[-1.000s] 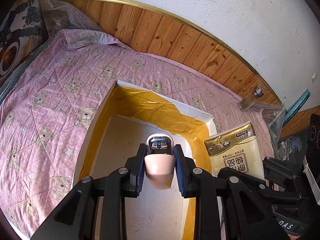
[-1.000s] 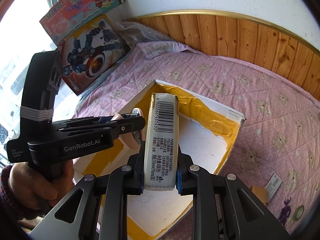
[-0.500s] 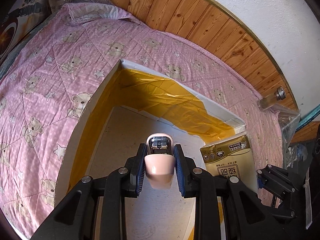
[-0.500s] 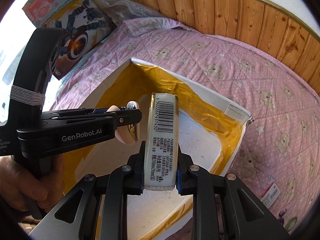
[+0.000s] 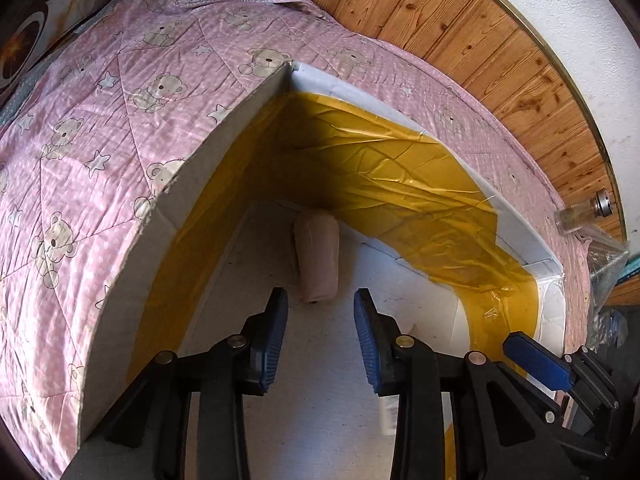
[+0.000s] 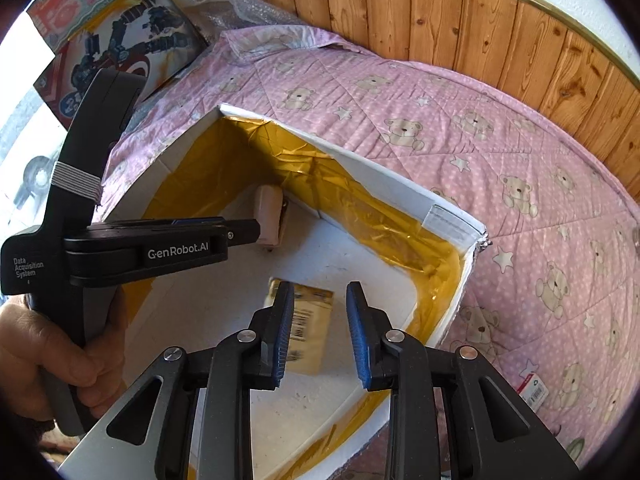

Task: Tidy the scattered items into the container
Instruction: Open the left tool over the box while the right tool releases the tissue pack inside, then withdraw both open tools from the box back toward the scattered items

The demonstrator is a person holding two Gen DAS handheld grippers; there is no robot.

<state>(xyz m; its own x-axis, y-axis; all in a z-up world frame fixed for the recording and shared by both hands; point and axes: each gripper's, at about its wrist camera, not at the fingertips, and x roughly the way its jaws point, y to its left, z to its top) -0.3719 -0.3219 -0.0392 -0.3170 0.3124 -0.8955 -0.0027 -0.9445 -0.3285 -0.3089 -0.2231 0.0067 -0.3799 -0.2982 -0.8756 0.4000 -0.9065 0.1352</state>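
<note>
A white box (image 5: 208,184) lined with yellow tape (image 5: 400,176) lies on the pink bear quilt. A pink oblong item (image 5: 318,256) rests on the box floor against the far wall, also the pink item (image 6: 270,218) in the right wrist view. My left gripper (image 5: 321,312) is open just behind it, nothing between its fingers. A gold tissue pack (image 6: 310,328) lies flat on the box floor (image 6: 360,280). My right gripper (image 6: 318,308) hangs open just above the pack. A hand (image 6: 60,360) holds the left gripper's handle.
The quilt (image 6: 460,128) spreads around the box up to a wooden wall panel (image 5: 460,40). A glass jar (image 5: 584,212) lies at the quilt's right edge. Toy boxes (image 6: 132,40) lean at the back left. A small white tag (image 6: 534,386) lies on the quilt, right.
Both grippers dropped lower into the box and opened. The pink item left the left gripper and the tissue pack left the right gripper; both now lie on the box floor.
</note>
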